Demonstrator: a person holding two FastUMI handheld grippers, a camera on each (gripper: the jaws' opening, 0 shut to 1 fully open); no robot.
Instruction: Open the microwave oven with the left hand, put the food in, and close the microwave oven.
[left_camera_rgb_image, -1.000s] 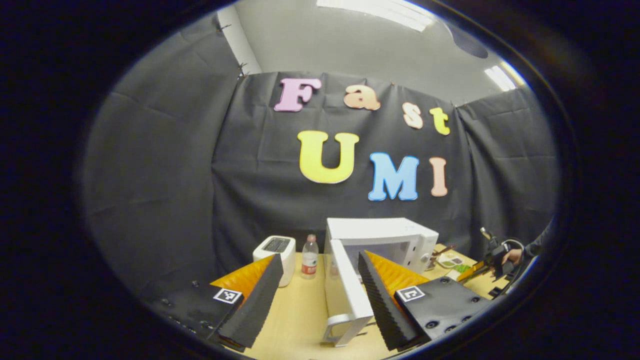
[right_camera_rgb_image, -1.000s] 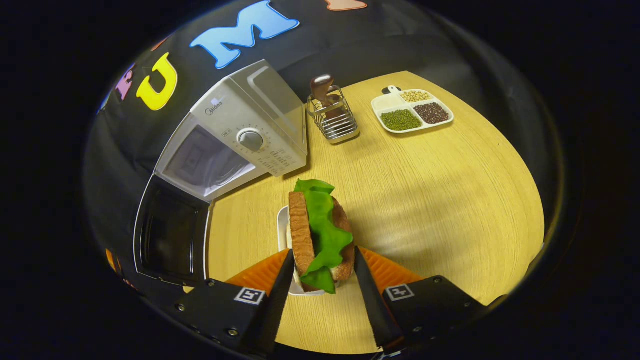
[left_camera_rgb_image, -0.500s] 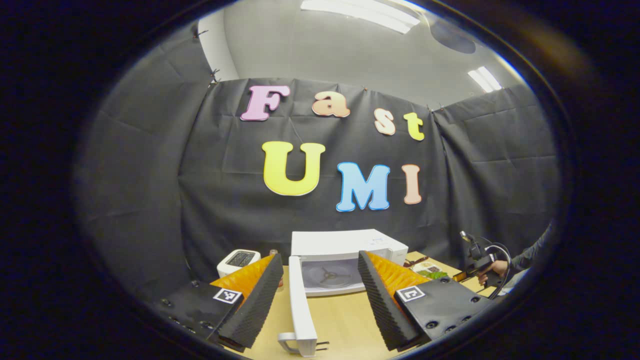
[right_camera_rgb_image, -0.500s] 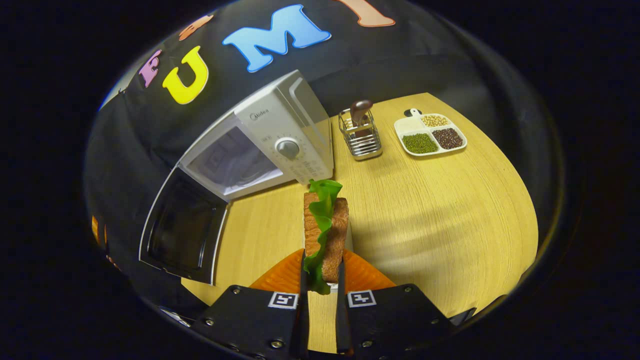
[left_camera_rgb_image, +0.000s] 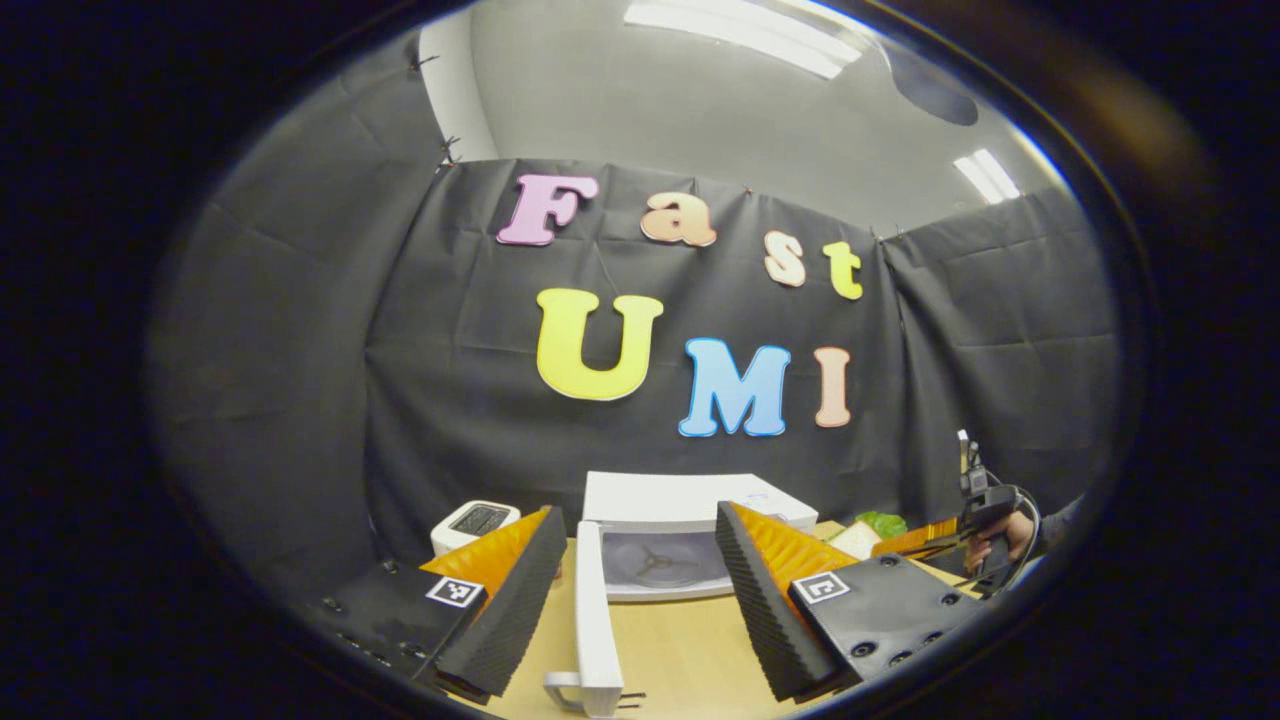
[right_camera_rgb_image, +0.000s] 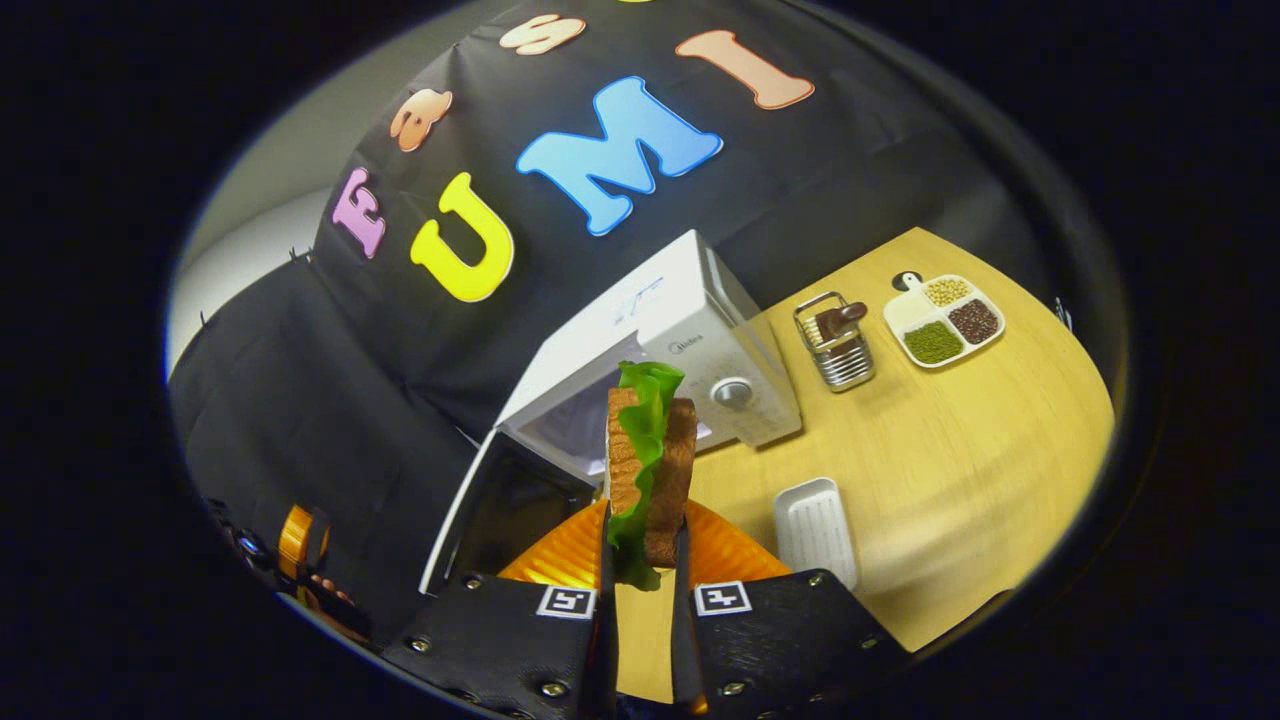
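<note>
right gripper (right_camera_rgb_image: 643, 590) clamps sandwich (right_camera_rgb_image: 648, 470) above white tray (right_camera_rgb_image: 815, 528); left gripper (left_camera_rgb_image: 640, 600) gapes before microwave's open door (left_camera_rgb_image: 592, 625).

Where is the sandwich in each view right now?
Left gripper view: the sandwich is small at lower right, by the far right tongs.
Right gripper view: bottom centre, clamped upright in the right tongs, above the table.
Shared landmark: the white microwave, door open.

Table (right_camera_rgb_image: 960, 460): pale wood grain, matt. Microwave (right_camera_rgb_image: 690, 330): smooth white casing, faintly glossy. Rack (right_camera_rgb_image: 835, 345): shiny metal wire. Wall: matt cloth.
</note>
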